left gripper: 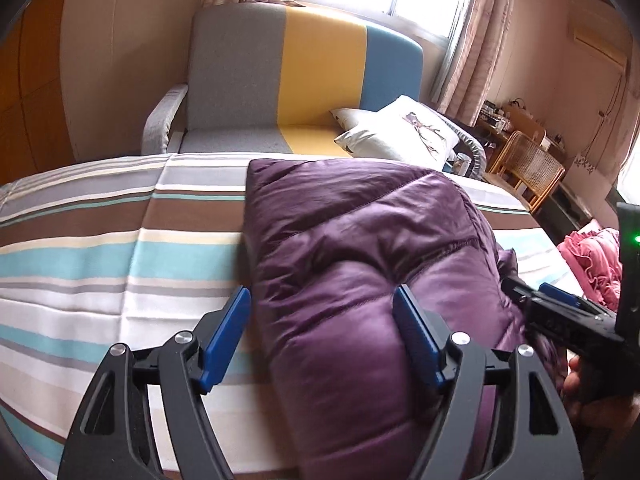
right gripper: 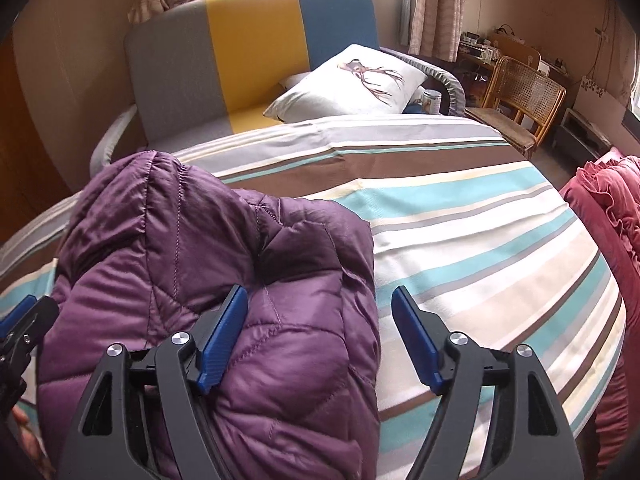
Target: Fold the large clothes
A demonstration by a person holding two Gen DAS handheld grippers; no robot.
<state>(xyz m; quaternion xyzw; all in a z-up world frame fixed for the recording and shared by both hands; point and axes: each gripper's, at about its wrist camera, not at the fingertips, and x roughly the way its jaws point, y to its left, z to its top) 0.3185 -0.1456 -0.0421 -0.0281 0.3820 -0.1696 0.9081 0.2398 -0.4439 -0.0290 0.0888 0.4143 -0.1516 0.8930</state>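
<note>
A folded purple quilted down jacket lay on a bed covered in a striped sheet of brown, turquoise, grey and cream bands. The left gripper stood with its jaws wide apart; the jacket's near left edge bulged between its blue pads, and no pad visibly pinched the cloth. The right gripper was likewise spread open, its left pad against the jacket's right edge, its right pad over bare sheet.

The left wrist view showed the jacket's smooth, glossy top panel with straight stitched channels, and the right gripper at 3 o'clock with a green light on its body. The right wrist view alone showed the jacket's puffed, rumpled end, diamond quilting and a raised fold at 10 o'clock, with the left gripper's blue tip at 9 o'clock.

Beyond the bed, at 12 o'clock, stood a sofa in grey, yellow and blue fabric, bearing a white cushion with an antler print. A woven rattan chair stood at 2 o'clock, and a ruffled pink cloth lay at 3 o'clock.
</note>
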